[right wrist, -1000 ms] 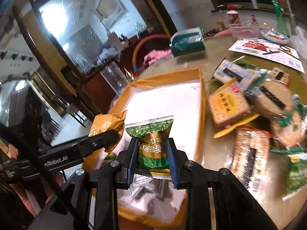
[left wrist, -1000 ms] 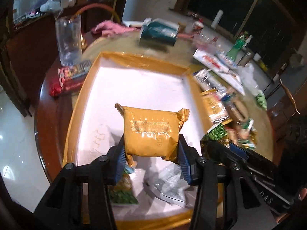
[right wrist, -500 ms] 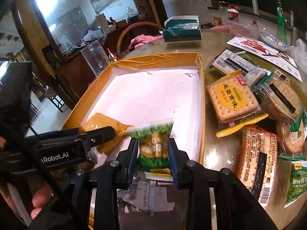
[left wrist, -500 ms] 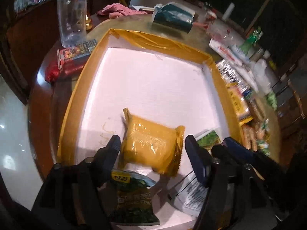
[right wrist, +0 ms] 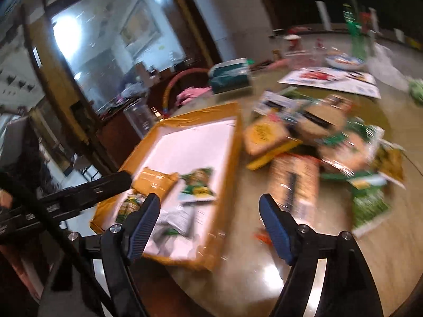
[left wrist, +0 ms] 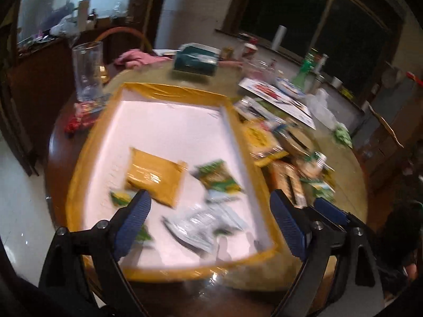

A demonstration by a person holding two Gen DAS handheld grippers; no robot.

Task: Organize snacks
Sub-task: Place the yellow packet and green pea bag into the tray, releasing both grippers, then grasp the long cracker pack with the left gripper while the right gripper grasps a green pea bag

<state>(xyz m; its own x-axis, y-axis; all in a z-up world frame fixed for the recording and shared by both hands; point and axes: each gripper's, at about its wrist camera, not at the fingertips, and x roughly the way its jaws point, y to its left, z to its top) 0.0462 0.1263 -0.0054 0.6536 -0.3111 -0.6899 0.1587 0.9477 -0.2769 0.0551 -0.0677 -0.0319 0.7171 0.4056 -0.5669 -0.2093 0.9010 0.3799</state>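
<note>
Both claws hang with their blue-padded tips spread wide apart and nothing between them. The left claw hovers over the near end of a shallow box with a white floor and yellow-taped walls, which sits on the round surface. Inside the box, toward its near end, a yellow packet lies flat, and just beside it on the right lies a green packet, the two close together but whether they touch is hard to tell through the blur. Nearer the claw lie some clear and white wrappers and the edge of another green packet. The right claw hovers over the box's near right corner and the bare surface next to it; in its view the left claw's dark body reaches in from the left over the box. To the right of the box, outside it, a loose heap of snacks lies on the surface, including a long biscuit pack closest to the right claw and green packets at the far right. Beyond the box stand a tall clear glass and a dark green tissue pack.
</note>
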